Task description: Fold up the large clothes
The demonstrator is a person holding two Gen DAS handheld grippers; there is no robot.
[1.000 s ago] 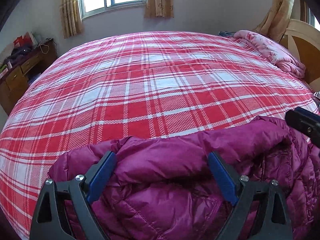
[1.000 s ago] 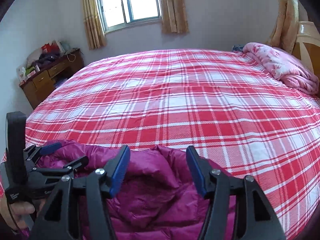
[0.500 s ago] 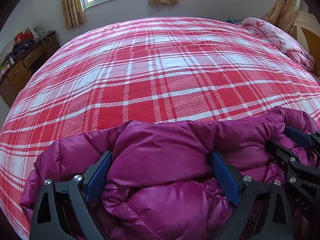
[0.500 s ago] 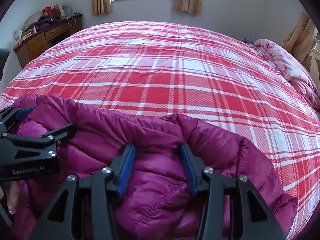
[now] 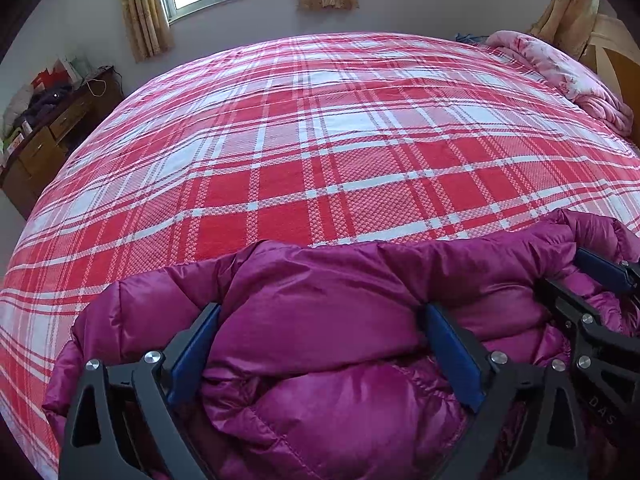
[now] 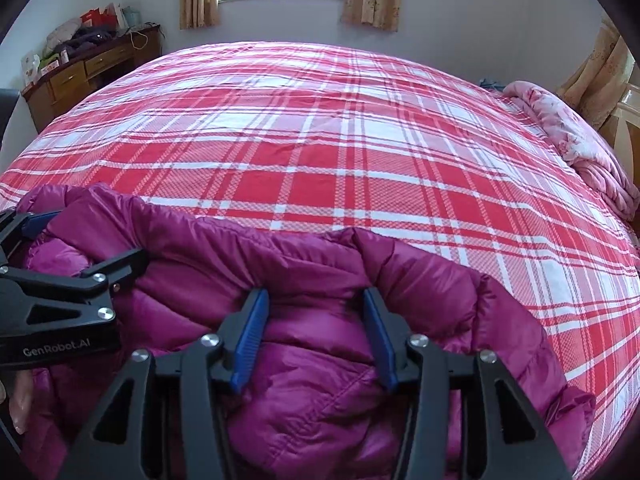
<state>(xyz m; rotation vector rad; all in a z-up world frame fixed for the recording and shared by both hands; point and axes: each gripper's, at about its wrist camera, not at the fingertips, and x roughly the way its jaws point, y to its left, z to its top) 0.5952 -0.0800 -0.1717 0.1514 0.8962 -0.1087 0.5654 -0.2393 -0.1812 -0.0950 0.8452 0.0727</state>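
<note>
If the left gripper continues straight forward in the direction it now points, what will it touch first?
Most likely the purple down jacket: its puffy fabric already bulges between the fingers of the left gripper and fills the way ahead. Beyond its folded edge lies only the plaid bedspread. Depth is hard to judge here.

Cut off at the bottom edge of both wrist views: the jacket (image 5: 332, 364), its lower part and overall shape out of sight. Bed (image 5: 320, 152) sides lost past the left and right edges of the picture. Hidden behind puffy folds: the contact of the left gripper (image 5: 320, 356) and right gripper (image 6: 316, 336) pads with the fabric, grip unclear. Too small to identify: clutter on the desk (image 6: 92, 64) by the bed's far left corner. Half seen at the bed's far right corner: a blanket (image 5: 560, 76).
</note>
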